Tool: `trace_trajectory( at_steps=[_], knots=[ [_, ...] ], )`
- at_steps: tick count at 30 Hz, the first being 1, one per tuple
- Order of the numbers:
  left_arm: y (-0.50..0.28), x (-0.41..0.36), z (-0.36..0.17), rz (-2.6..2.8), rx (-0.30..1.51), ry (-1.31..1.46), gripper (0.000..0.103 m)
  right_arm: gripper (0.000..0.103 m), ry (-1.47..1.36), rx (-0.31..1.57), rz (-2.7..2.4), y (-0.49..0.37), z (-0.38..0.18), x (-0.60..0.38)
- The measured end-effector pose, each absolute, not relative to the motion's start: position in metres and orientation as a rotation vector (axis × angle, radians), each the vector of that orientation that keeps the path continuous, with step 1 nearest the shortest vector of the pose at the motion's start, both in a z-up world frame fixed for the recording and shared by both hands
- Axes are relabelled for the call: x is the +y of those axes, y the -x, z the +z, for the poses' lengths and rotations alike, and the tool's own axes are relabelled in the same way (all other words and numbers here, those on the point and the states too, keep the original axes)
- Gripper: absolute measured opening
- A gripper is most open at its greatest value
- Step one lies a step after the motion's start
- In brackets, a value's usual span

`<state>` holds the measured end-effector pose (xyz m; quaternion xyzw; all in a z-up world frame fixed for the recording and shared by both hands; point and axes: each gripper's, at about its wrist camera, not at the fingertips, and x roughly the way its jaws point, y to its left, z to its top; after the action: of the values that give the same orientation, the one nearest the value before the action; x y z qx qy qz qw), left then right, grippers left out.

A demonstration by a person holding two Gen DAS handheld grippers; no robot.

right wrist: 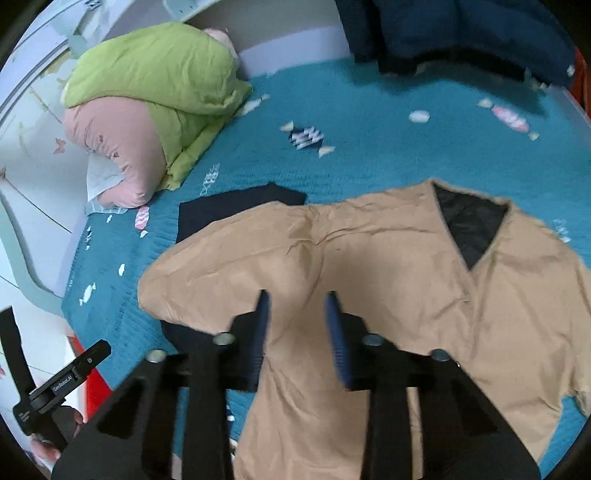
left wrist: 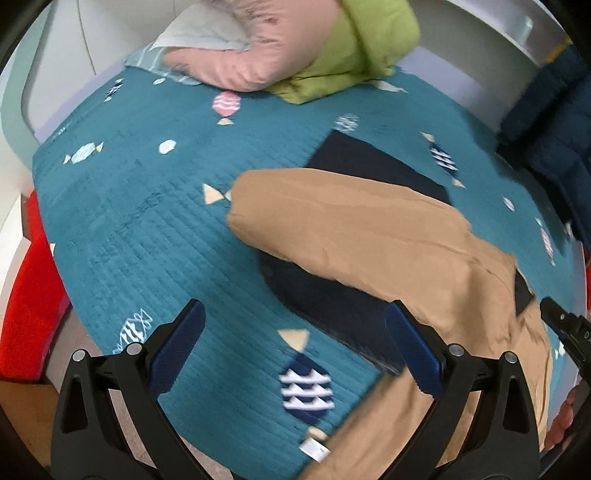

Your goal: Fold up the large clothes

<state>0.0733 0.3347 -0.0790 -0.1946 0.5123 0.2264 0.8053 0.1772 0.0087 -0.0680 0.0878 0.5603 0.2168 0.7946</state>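
**Tan jacket lying spread on the bed, both tools hovering above it**

Teal quilted bedspread with a candy print is covering the bed, with a green and pink rolled duvet sitting far left and a dark blue padded garment bunched at the far edge. Near the centre, the large tan jacket with a black quilted lining is lying flat, one sleeve folded across a dark navy panel. The right tool is hanging over the sleeve, jaws narrowly parted, gripping nothing. The left tool is standing wide open above the bedspread, empty. Likely risk: closing too shallow, pinching one slippery layer so the fold is dragging crooked.
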Motion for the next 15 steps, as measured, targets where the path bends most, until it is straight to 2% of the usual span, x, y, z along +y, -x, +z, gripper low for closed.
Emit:
trace_trajectory(
  at_steps=[4,7,15],
  knots=[
    [-0.081,0.365,-0.099,0.513,1.11,0.423,0.098,0.022,-0.133,1.269,0.434,-0.198,-0.106,0.026],
    [-0.085,0.384,-0.118,0.512,1.148,0.49,0.098,0.015,-0.18,1.359,0.455,-0.211,-0.136,0.035],
    [-0.085,0.427,-0.157,0.448,1.133,0.773,0.098,0.014,-0.198,1.509,0.356,-0.229,-0.208,0.051]
  ],
)
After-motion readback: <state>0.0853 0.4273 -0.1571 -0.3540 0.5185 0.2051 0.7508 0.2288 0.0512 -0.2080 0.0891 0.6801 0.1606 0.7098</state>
